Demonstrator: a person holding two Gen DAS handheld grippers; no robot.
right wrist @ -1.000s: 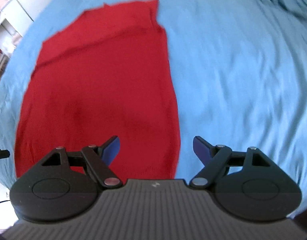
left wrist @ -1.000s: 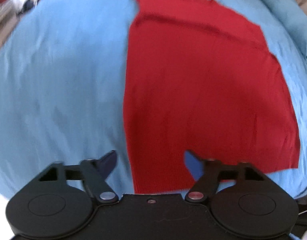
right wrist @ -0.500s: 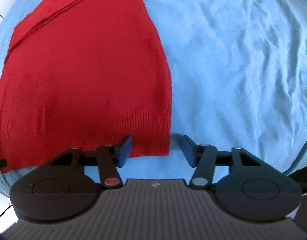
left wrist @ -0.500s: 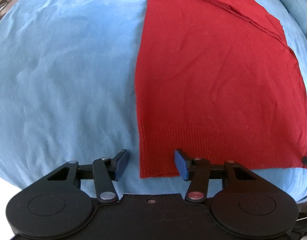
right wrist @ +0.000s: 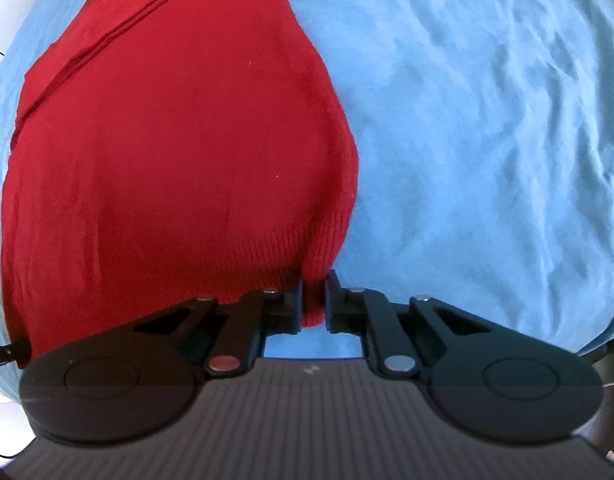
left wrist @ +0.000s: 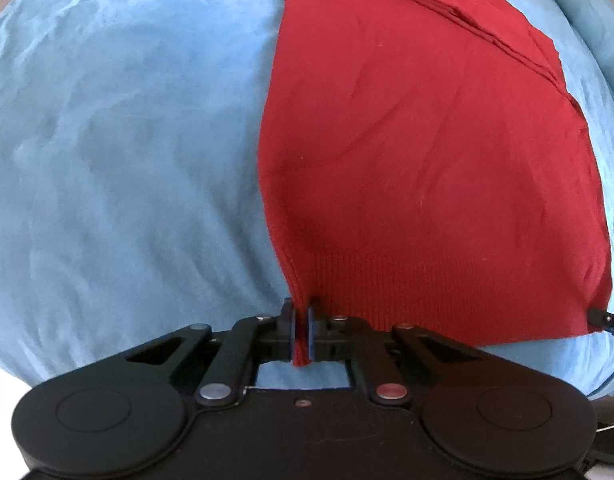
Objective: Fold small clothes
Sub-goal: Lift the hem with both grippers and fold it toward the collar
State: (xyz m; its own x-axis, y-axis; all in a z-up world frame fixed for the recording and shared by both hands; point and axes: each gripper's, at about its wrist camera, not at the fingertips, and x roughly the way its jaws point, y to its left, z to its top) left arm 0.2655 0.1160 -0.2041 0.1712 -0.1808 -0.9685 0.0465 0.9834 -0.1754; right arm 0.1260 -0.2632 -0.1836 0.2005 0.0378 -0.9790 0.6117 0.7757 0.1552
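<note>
Bedding (left wrist: 119, 152), blue and creased, carries the red sweater (left wrist: 427, 152) lying flat across it, ribbed hem nearest me. I have the left gripper (left wrist: 301, 330) clenched on the near left hem corner and the right gripper (right wrist: 314, 300) clenched on the near right corner. Risk as I judge it: each bite takes little knit, so an uneven lift could pull a corner free or skew the fold.

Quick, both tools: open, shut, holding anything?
Left tool: shut on the sweater hem corner.
Right tool: shut on the other hem corner.
</note>
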